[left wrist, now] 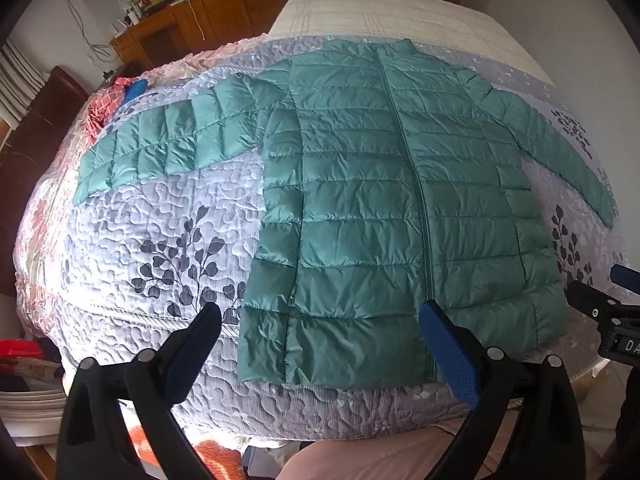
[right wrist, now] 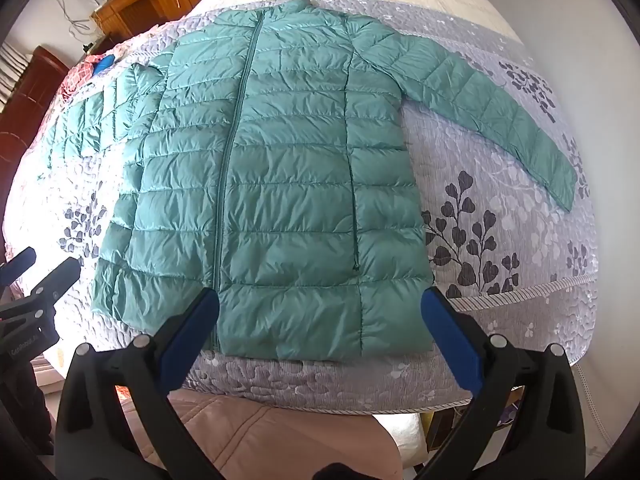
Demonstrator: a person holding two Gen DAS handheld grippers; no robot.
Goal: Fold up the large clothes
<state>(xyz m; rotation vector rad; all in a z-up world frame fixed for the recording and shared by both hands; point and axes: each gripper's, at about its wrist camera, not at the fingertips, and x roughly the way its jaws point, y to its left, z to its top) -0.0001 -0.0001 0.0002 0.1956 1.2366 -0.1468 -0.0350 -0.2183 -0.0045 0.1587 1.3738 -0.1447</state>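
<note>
Two black fingers with blue pads, those of the left gripper (left wrist: 320,316), stand wide apart at the bottom of the left wrist view and hold nothing. They hover over the near edge of the bed, with the hem of the teal quilted puffer jacket (left wrist: 372,200) just under and between them. The right gripper (right wrist: 320,300) looks the same in its own view: its fingers are spread wide, nothing is between them, and the jacket hem lies just beyond the tips.

The jacket lies flat and front side up on the grey-lilac quilted bedspread with dark leaf prints (left wrist: 160,232). Its zipper is closed and runs from the hem up to the collar, which points to the far side of the bed. Both sleeves are stretched out sideways, one to each side of the body, and rest on the bedspread.

At the far left of the bed lies a red and white patterned cloth (left wrist: 106,106) with a small blue object (left wrist: 134,90) beside it. Behind the bed stands a brown wooden cabinet (left wrist: 160,36) with small things on top.
</note>
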